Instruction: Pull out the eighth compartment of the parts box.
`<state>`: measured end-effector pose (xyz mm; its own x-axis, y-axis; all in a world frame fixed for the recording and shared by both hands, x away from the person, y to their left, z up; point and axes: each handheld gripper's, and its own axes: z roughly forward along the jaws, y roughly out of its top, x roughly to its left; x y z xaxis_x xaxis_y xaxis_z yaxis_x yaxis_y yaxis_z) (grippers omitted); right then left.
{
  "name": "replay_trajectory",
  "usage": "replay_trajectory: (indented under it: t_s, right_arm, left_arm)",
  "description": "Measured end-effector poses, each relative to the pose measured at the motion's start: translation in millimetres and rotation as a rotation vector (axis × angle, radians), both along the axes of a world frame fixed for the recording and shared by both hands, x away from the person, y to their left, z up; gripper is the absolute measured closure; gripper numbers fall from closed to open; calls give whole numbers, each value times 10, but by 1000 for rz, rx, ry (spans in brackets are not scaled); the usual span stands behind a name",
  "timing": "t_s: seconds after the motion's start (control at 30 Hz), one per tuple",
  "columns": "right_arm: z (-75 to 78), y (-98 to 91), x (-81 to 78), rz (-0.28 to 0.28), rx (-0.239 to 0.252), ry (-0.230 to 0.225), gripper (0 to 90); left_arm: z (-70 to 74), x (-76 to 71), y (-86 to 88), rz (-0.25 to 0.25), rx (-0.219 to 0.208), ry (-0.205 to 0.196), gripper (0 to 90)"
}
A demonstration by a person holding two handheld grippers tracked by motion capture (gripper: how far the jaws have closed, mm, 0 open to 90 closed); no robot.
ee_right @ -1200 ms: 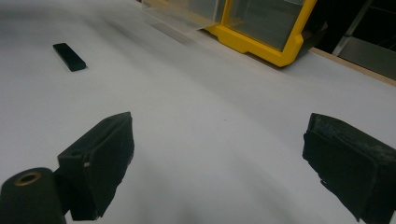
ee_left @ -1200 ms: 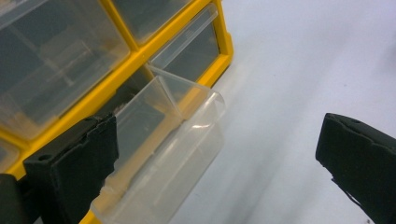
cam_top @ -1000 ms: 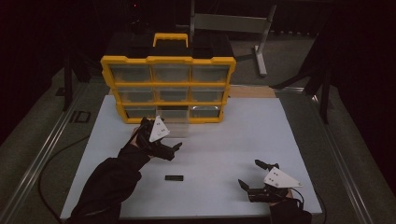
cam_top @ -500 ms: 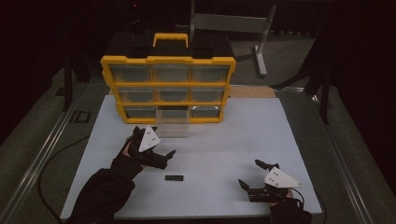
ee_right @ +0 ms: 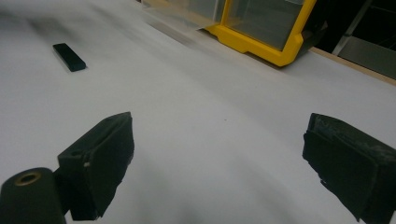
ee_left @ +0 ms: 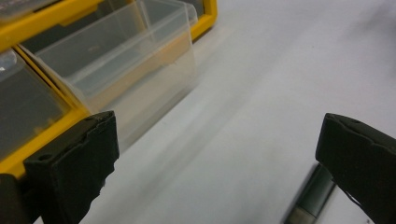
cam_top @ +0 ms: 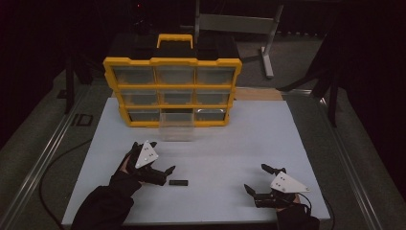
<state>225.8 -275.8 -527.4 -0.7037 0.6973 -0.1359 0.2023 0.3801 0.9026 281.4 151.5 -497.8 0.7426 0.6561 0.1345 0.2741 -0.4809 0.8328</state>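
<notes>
High view: white desk (cam_top: 287,143) under dim light, with yellow organizer (cam_top: 173,91) standing upright at the far edge, nine clear compartments in three rows, yellow handle on top. Bottom middle drawer (cam_top: 177,129) pulled out toward the near side, resting on the desk surface. Small black piece (cam_top: 179,182) lying flat on the desk, well short of the drawer, nothing between the two but bare white surface. Left gripper (cam_top: 163,173) just beside that piece on its left, fingers released and spread, grasping nothing, dark gloved hand behind it. Right gripper (cam_top: 261,179) low at the near right corner, well apart from the piece, fingers likewise spread and empty. Metal stand (cam_top: 239,24) on the floor beyond the desk. Left gripper view: both fingers wide apart with white desk between; open clear drawer (ee_left: 126,60) ahead at upper left, jutting from the yellow frame; black piece (ee_left: 310,196) blurred at lower right, close to the right finger, whether touching cannot be told. Right gripper view: fingers spread over bare desk, black piece (ee_right: 69,57) far off at upper left, yellow organizer corner (ee_right: 261,32) and drawer edge at top.
</notes>
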Motion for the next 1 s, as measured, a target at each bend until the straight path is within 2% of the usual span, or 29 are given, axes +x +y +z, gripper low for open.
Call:
replay_trajectory:
  t_s: [0.2, 0.57, 0.73, 1.0]
  right_arm:
    - [1, -1, -1, 4, -5, -2, 89]
    - [-1, 0, -1, 5, -6, -3, 89]
    - [-2, -1, -1, 6, -6, -3, 89]
    - [-3, -4, 1, 10, -8, -4, 89]
  left_arm:
    - [-115, -100, 36, 5, -15, 9, 0]
    - [-268, -224, 76, 11, 1, 32, 0]
    - [-309, -285, 116, 4, -14, 43, 0]
    - [-365, -331, 144, 28, -3, 37, 0]
